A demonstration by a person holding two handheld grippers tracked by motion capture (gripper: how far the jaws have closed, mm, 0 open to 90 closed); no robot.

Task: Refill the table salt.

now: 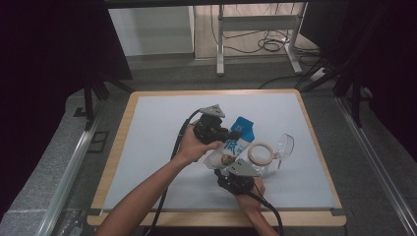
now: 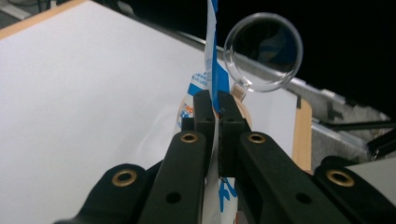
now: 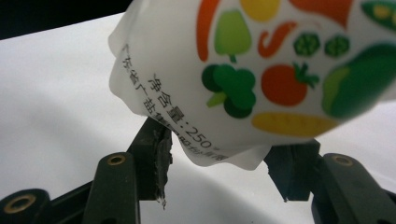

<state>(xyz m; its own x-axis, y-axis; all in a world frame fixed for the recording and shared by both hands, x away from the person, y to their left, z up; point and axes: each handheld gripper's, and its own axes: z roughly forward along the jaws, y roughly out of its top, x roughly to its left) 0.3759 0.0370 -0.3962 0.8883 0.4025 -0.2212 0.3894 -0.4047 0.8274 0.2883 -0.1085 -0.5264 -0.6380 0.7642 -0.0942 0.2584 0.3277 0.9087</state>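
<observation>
Left gripper (image 2: 217,109): jaws pressed together on the thin blue-and-white edge of a soft white plastic pouch printed with blue characters and coloured vegetables (image 2: 212,56); the pouch edge rises straight up from between the pads toward 12 o'clock in the left gripper view.

Right gripper (image 3: 219,158): jaws spread wide, one on each side of the pouch's (image 3: 261,70) rounded white bottom corner. The corner sags into the gap; whether either pad touches it cannot be told.

High view: the pouch (image 1: 235,140) sits near table centre, lifted between the two tools. The left gripper (image 1: 231,133) meets it from 9 o'clock, the right gripper (image 1: 227,172) from 6 o'clock. A hand (image 1: 194,145) wraps the left tool; another hand (image 1: 251,194) holds the right one.

Just at 3 o'clock of the pouch lies a cream-coloured ring of tape (image 1: 260,153). Beside it, further toward 3 o'clock, a clear plastic cup (image 1: 285,145) lies on its side; in the left gripper view its round mouth (image 2: 263,52) shows beyond the pouch edge.

All rest over a pale grey mat on a wood-edged table (image 1: 147,137).
</observation>
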